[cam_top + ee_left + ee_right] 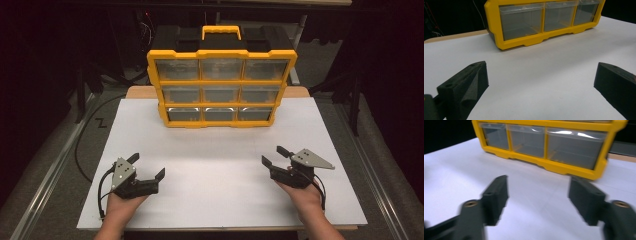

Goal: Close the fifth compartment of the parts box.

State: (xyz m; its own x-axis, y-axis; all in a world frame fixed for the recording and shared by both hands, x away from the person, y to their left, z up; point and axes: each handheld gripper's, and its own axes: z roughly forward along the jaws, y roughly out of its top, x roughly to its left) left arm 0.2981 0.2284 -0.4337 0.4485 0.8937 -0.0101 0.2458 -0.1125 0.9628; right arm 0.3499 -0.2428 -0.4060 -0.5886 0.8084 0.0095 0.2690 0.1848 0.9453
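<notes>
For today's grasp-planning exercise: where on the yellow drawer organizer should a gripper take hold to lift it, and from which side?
Probably the yellow carry handle on top of the drawer organizer, approached from above. It forms a narrow raised bar with a gap beneath, and the case stands upright. Both the left gripper and the right gripper are open and well short of it.

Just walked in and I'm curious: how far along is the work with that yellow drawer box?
Nothing looks done so far: all nine clear drawers of the yellow organizer sit shut. In hand: the left hand-held gripper and the right hand-held gripper are near the front of the white table, jaws wide open, holding nothing, aimed at the box. Everything else, reaching it and working a drawer, seems left.
</notes>
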